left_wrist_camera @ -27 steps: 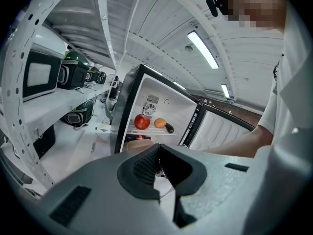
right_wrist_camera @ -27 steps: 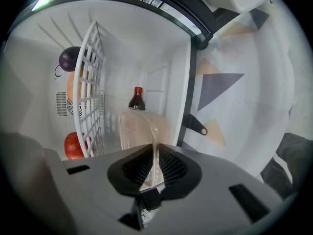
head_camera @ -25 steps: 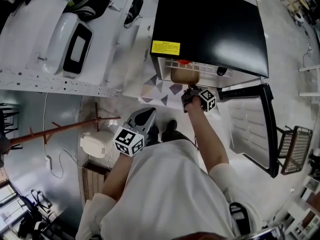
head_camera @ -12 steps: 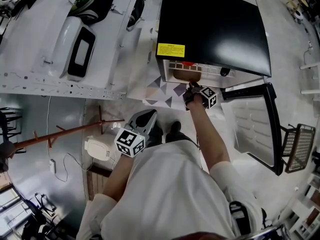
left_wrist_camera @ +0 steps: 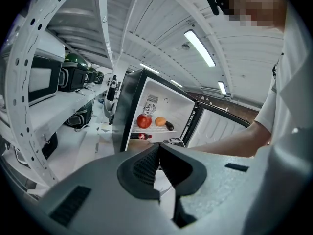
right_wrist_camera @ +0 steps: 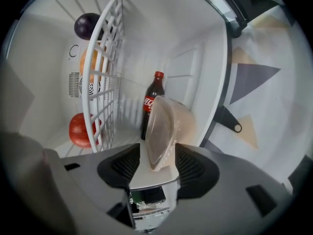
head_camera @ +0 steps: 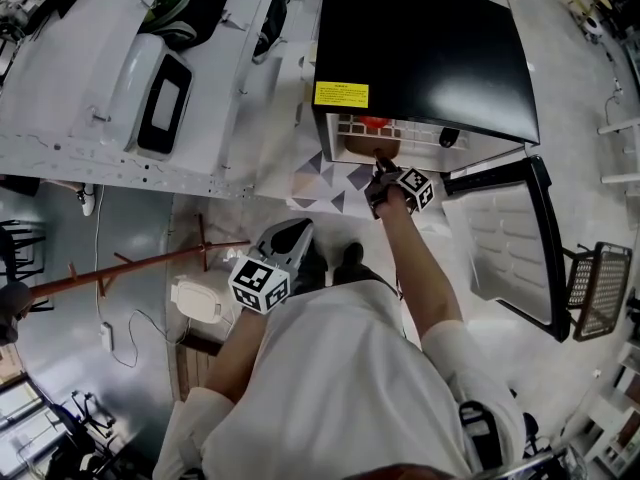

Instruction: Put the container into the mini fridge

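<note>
Two hand-held grippers show in the head view. The right gripper (head_camera: 383, 168) reaches into the open front of a black-topped white mini fridge (head_camera: 420, 48), whose door (head_camera: 520, 248) is swung out to the right. Just ahead of it, a beige plastic container (head_camera: 365, 146) sits inside the fridge opening. The left gripper (head_camera: 288, 240) hangs low near the person's body, well apart from the fridge.

From the left gripper view, the left gripper (left_wrist_camera: 157, 148) has its jaws pressed together with nothing between them. Beyond them the mini fridge (left_wrist_camera: 126, 111) stands open. On its shelf are a red apple (left_wrist_camera: 144, 121), an orange fruit (left_wrist_camera: 160, 121) and a small dark item (left_wrist_camera: 169, 126), with a dark cola bottle (left_wrist_camera: 139, 136) lying on its side below.

From the right gripper view, the right gripper (right_wrist_camera: 159, 154) is opening its jaws. The beige plastic container (right_wrist_camera: 168, 124), with its clear lid, stands between the pads with a gap on each side. It rests in the lower compartment, just in front of the dark cola bottle (right_wrist_camera: 151, 104), under the white wire shelf (right_wrist_camera: 102, 77). Beyond the shelf are the red apple (right_wrist_camera: 78, 129), the orange fruit (right_wrist_camera: 87, 62) and a dark purple round fruit (right_wrist_camera: 87, 24).
</note>
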Demonstrator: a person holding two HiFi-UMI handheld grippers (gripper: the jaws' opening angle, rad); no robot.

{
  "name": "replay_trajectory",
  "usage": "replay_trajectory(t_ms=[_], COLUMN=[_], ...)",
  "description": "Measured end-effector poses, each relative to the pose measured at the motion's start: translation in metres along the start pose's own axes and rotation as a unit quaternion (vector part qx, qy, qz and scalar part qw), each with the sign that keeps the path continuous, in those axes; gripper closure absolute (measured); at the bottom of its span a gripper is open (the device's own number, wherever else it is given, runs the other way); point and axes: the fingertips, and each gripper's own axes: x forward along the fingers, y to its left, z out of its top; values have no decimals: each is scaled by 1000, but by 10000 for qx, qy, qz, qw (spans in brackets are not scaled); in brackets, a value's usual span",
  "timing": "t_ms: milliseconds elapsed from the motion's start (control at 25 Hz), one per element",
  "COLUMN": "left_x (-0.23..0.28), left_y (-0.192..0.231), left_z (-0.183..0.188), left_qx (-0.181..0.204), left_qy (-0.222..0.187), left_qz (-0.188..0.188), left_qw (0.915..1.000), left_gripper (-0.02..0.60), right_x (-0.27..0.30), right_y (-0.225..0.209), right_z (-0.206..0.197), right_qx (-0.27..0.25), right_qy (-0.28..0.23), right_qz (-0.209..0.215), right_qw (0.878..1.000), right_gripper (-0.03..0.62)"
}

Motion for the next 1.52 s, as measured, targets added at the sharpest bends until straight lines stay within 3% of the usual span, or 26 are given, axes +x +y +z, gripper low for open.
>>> replay_trajectory(t_ms=[440, 880, 1120, 1520], left_x=[-4, -7, -8, 0], left_y=[-17, -37, -40, -40], left_z=[-8, -15, -8, 3], left_qx=[6, 18, 29, 164], left_qy=[-53, -217, -376, -406], left_qz=[-6, 40, 62, -318], left_qw=[10000, 9998, 9993, 9985], left_gripper=[577, 577, 577, 577], right_x=[-22, -76, -111, -153], right_y=[5, 28, 61, 109], right_z=[-8, -10, -10, -29], right_qx=[-570, -1866, -2691, -4330], right_qy=[280, 464, 421, 309], right_qz=[167, 230, 395, 299], right_qw=[9978, 9811, 9614, 9004], right_gripper=[361, 390, 439, 474])
